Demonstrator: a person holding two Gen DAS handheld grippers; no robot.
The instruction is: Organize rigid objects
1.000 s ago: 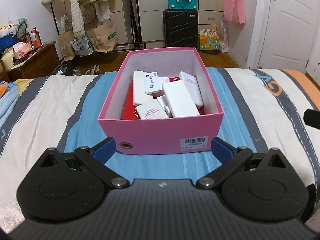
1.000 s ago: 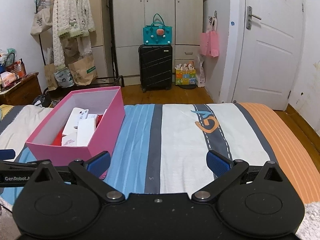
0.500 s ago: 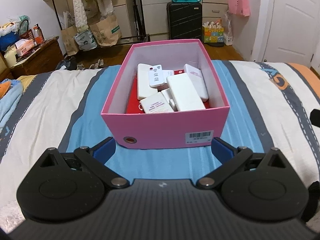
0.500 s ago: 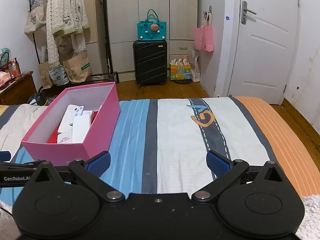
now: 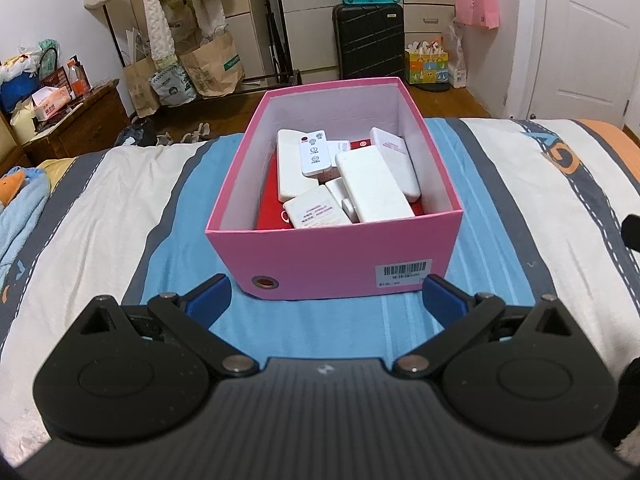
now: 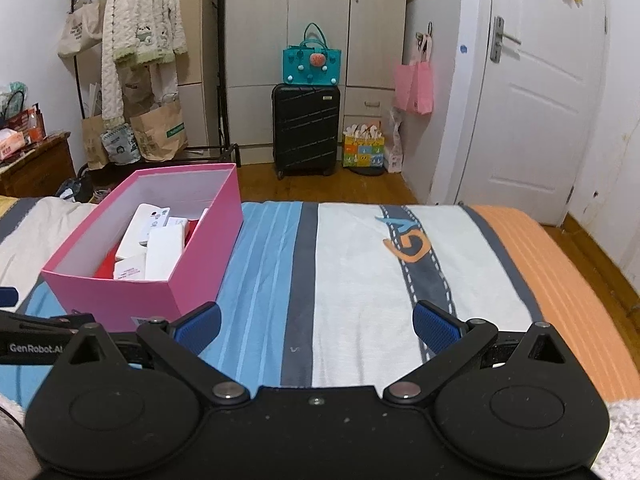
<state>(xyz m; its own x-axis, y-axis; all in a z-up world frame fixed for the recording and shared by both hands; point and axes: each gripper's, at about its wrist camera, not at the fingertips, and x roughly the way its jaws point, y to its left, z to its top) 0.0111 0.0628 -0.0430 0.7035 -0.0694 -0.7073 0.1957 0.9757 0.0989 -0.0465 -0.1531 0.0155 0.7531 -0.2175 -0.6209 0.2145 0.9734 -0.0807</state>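
A pink cardboard box (image 5: 336, 254) sits on the striped bed (image 5: 100, 216) and holds several white rigid items, among them a power bank (image 5: 372, 190) and a remote control (image 5: 315, 153), over something red. My left gripper (image 5: 326, 294) is open and empty, just short of the box's near wall. In the right wrist view the same pink box (image 6: 200, 256) lies at the left. Over the bedspread to its right, my right gripper (image 6: 316, 326) hangs open with nothing in it.
Past the bed's far edge stand a black suitcase (image 6: 306, 130) with a teal bag on top, a clothes rack with paper bags (image 5: 208, 64), a wooden side table (image 5: 76, 124) and a white door (image 6: 536, 112). A blue cloth (image 5: 20, 216) lies at the bed's left.
Both grippers have risen and pulled back a little, so the left view looks more steeply down into the box. Both stay open and empty; the box has not moved.
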